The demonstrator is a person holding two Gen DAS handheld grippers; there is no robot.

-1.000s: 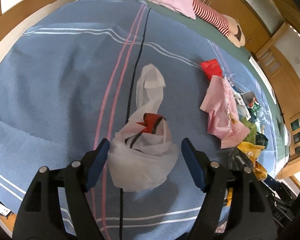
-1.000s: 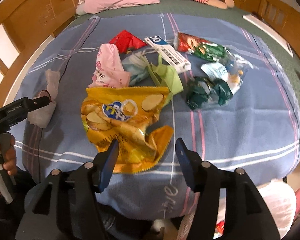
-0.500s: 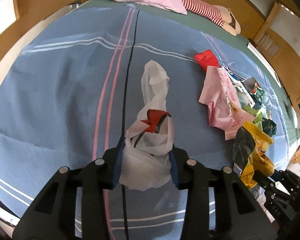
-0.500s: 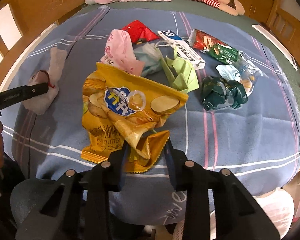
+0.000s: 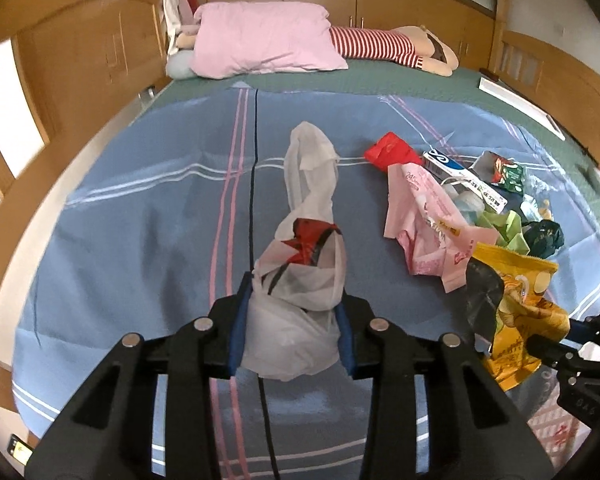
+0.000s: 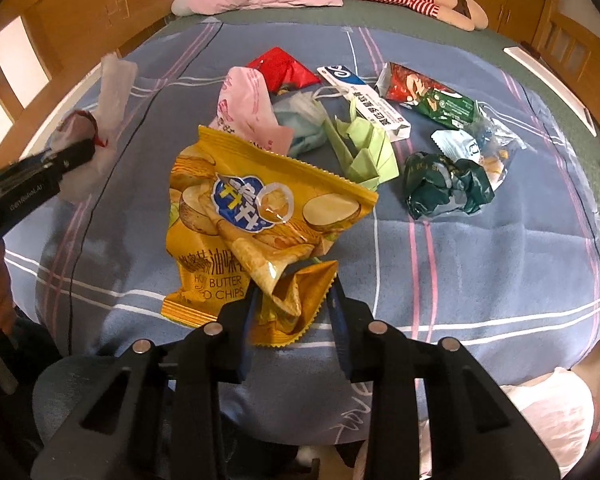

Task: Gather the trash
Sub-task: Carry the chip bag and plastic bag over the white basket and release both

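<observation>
Left gripper point(image 5: 292, 336) is clamped on the bunched bottom of a white plastic bag point(image 5: 300, 276), jaws just closed in on it. The bag's long axis runs straight away from the gripper toward the bed's head, neck trailing on the blue blanket point(image 5: 140, 220) near the bed's left side. Right gripper point(image 6: 294, 316) pinches the crumpled lower corner of the yellow chip bag point(image 6: 256, 216), jaws likewise just closed. The chip bag stands tilted up by the bed's near edge, just right of the white bag, so the right hand looks nearer for dropping it in.

Loose trash beyond, middle of the bed:
- pink wrapper point(image 6: 248, 112), 1
- red packet point(image 6: 280, 68), 1
- white-blue box point(image 6: 364, 96), 1
- green paper point(image 6: 364, 152), 1
- dark green crumpled wrapper point(image 6: 444, 188), 1
- red-green packet point(image 6: 424, 96), 1
- clear wrappers: count unclear

Pink pillow point(image 5: 260, 40) lies at the head end.
</observation>
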